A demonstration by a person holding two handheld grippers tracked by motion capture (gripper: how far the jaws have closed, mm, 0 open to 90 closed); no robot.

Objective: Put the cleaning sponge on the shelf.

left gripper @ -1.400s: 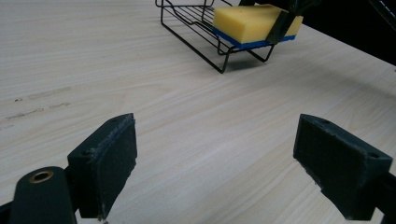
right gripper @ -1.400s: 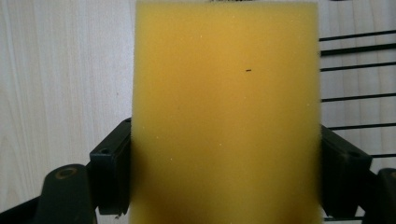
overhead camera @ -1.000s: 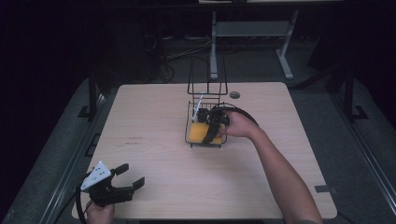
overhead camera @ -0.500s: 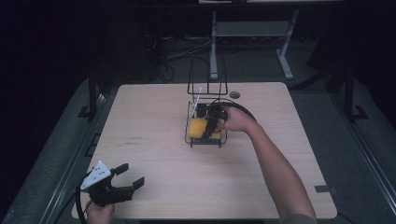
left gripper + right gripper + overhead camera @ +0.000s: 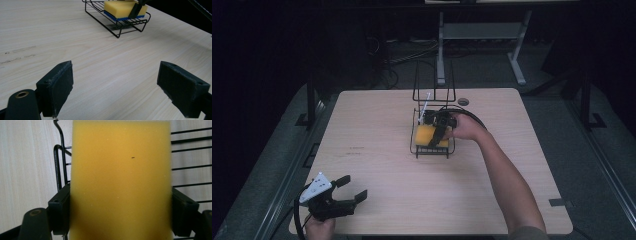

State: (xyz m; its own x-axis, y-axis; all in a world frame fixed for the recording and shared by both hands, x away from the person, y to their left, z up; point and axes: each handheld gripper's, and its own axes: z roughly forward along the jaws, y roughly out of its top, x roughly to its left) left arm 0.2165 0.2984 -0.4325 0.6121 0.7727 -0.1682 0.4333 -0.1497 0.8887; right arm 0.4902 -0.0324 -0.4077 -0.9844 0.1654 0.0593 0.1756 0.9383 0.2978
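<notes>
**Gripping a yellow sponge in the wire rack**

Gripping the yellow sponge (image 5: 121, 180) from both sides, the right gripper (image 5: 443, 126) has its two black jaws pressed against the sponge's long edges; in the right gripper view one pad (image 5: 59, 208) sits at 9 o'clock of the sponge and the other at 3 o'clock, both touching the foam. The sponge lies inside the black wire rack (image 5: 432, 150), its yellow face up and a blue layer showing underneath in the left gripper view. Rack wires run behind the sponge at 3 o'clock and a curved rim wire stands at 10 o'clock.

From above, the rack sits near the middle of the wooden table (image 5: 377, 130), slightly toward 12 o'clock, with its tall wire handle rising at the far end. The person's right hand and forearm reach in from 5 o'clock to the rack.

Toward 7 o'clock on the table, well apart from the rack, the left gripper (image 5: 353, 189) rests low at the near edge. Its jaws are spread wide with nothing between them, bare table showing in the gap, and they point toward the rack at 1 o'clock.
</notes>
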